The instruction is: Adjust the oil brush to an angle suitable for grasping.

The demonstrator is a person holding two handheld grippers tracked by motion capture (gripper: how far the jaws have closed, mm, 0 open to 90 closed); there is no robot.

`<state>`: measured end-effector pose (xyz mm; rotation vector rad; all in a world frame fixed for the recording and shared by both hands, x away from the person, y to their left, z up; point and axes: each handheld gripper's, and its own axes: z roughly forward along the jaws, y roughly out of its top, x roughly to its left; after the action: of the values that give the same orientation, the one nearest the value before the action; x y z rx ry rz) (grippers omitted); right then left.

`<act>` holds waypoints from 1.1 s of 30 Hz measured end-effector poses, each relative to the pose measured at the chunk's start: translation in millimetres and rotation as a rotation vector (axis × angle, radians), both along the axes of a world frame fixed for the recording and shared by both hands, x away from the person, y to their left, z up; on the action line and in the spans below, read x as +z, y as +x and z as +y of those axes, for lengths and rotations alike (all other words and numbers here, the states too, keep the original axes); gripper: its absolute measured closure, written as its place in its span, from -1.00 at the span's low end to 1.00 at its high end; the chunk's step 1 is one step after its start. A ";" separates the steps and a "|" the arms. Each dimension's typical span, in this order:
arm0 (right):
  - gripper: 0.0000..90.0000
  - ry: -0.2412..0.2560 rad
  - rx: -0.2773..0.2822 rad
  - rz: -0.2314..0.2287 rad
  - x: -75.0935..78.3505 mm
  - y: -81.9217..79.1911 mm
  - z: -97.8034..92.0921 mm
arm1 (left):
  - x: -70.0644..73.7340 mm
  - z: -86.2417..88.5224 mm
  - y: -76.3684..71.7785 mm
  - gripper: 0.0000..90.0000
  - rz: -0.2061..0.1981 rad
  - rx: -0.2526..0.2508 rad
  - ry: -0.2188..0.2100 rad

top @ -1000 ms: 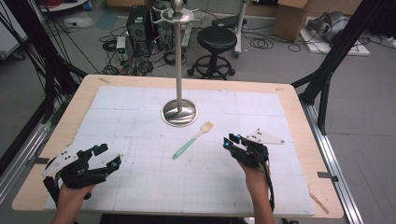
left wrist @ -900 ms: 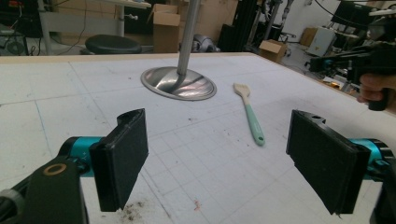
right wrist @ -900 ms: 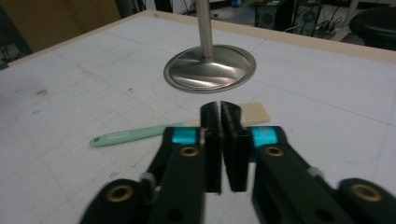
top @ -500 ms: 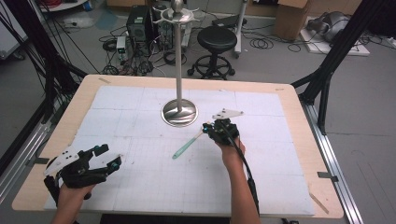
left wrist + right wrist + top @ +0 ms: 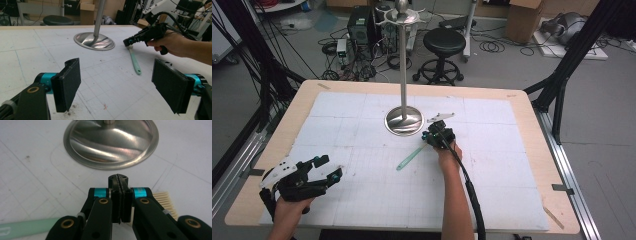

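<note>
White gridded matting covers a wooden table in a cable-strewn lab, a steel stand rising from its far middle. Just beside the stand's base, the right gripper hovers over the bristle end of a mint-green brush lying flat — jaws pressed together, nothing between them. The left gripper waits near the front-left corner, jaws wide apart. A clean pickup likely means opening first, then straddling the handle squarely.
</note>
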<state>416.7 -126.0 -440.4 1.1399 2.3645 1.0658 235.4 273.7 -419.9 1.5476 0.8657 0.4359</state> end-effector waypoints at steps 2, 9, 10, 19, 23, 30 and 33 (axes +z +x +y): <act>1.00 -0.011 0.004 0.007 -1.3 0.1 0.6 | -0.2 -0.2 0.1 -0.47 0.000 -0.001 0.000; 1.00 -0.096 0.033 0.012 3.1 -5.8 3.6 | 0.0 0.1 -0.2 -0.47 -0.003 0.003 0.006; 1.00 -0.112 0.039 0.015 4.1 -6.7 2.5 | 0.0 0.2 -0.3 -0.47 -0.001 0.003 0.008; 1.00 -0.062 0.036 -0.003 11.2 -8.1 2.2 | -0.5 -0.4 0.3 -0.47 0.004 0.004 0.009; 1.00 -0.078 0.021 0.028 3.3 -3.4 1.4 | -0.5 -0.4 0.1 -0.47 0.003 0.003 0.007; 1.00 -0.117 0.036 0.054 5.8 -8.1 -3.1 | -0.1 0.4 -0.1 -0.47 0.003 0.002 0.001; 1.00 -0.124 0.044 0.062 6.9 -14.0 -9.9 | 0.0 0.6 -0.1 -0.47 0.003 0.003 0.000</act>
<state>402.7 -135.9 -433.5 1.0966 2.4759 0.8949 235.3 274.3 -419.9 1.5469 0.8707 0.4359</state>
